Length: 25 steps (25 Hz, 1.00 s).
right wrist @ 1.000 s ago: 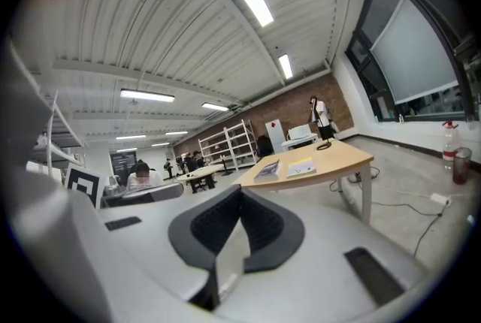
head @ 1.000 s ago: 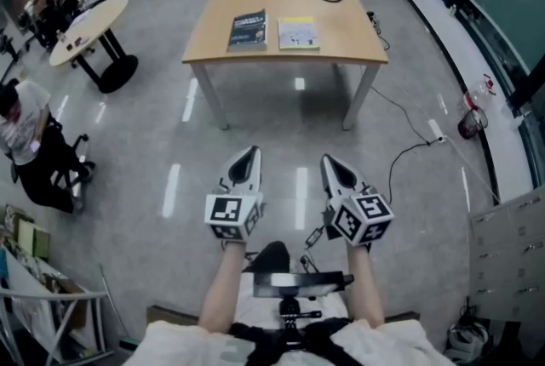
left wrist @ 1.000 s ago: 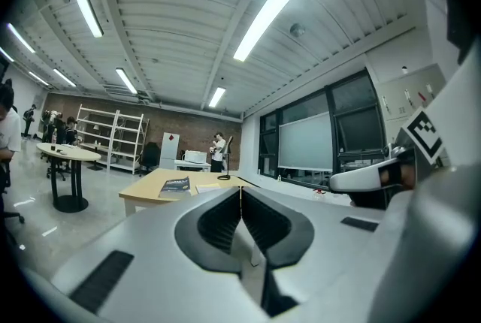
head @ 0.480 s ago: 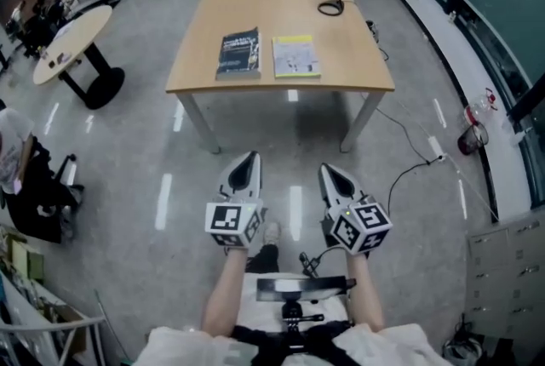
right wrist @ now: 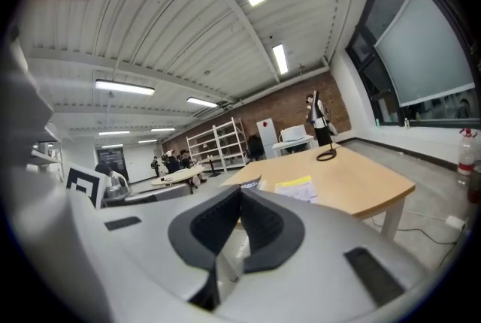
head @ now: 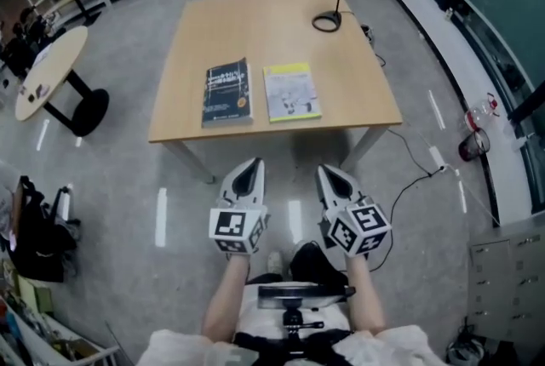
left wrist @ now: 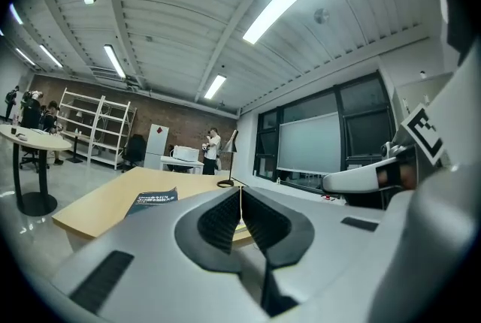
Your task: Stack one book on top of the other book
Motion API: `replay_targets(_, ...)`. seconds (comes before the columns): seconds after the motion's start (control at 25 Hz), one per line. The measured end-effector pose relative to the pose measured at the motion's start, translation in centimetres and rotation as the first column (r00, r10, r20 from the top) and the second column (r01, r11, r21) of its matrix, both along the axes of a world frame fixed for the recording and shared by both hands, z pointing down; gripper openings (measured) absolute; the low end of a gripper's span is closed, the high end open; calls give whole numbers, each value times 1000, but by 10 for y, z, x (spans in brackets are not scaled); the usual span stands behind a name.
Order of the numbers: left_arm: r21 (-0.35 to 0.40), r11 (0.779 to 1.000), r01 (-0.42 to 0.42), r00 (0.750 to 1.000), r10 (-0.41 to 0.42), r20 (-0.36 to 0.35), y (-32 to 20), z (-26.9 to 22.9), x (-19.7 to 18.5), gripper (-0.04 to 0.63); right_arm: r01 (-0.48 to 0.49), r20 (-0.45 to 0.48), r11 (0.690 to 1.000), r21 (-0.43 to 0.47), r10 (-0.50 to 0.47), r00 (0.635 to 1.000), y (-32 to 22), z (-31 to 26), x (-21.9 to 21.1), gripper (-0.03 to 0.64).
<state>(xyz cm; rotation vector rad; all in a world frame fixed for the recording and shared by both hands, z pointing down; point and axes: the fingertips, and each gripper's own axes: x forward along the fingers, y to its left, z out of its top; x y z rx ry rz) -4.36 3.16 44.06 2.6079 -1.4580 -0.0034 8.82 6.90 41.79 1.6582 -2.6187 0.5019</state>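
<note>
Table (head: 281, 28) nearer, dark book (head: 227, 92) and yellow book (head: 291, 91) now close ahead

The left book (head: 227, 92) and the right book (head: 291, 91) are lying side by side (close, with a narrow gap) on the table (head: 358, 75), toward its near edge. A lamp (head: 329, 20) is standing behind them, near the far edge. The left gripper (head: 253, 162) and the right gripper (head: 326, 172) are hanging side by side before the table.

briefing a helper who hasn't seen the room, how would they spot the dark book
Find the big wooden table. Two books lie side by side near its front edge. The dark book is the left one in the head view, blackish with pale lettering; the other book is yellow and white.
</note>
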Motion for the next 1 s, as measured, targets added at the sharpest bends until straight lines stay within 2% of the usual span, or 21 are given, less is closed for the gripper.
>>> replay_targets(0.24, -17, 999, 43, 999, -43, 0, -86, 16, 24, 11, 4, 2, 1000, -27, -4, 1000, -85, 21, 37, 2)
replay_targets(0.44, -50, 996, 80, 997, -79, 4, -148, 32, 58, 11, 76, -22, 995, -58, -77, 997, -152, 37, 63, 2)
replay_targets(0.64, -74, 990, 119, 993, -118, 23, -199, 48, 72, 11, 120, -20, 990, -74, -122, 992, -219, 54, 77, 2)
replay_targets(0.76, -134, 981, 137, 990, -132, 44, -223, 72, 76, 11, 125, -22, 983, -136, -129, 991, -247, 78, 83, 2)
replay_targets(1.0, -245, 959, 140, 988, -118, 101, -254, 122, 86, 11, 129, -63, 945, -301, -155, 986, -276, 141, 91, 2)
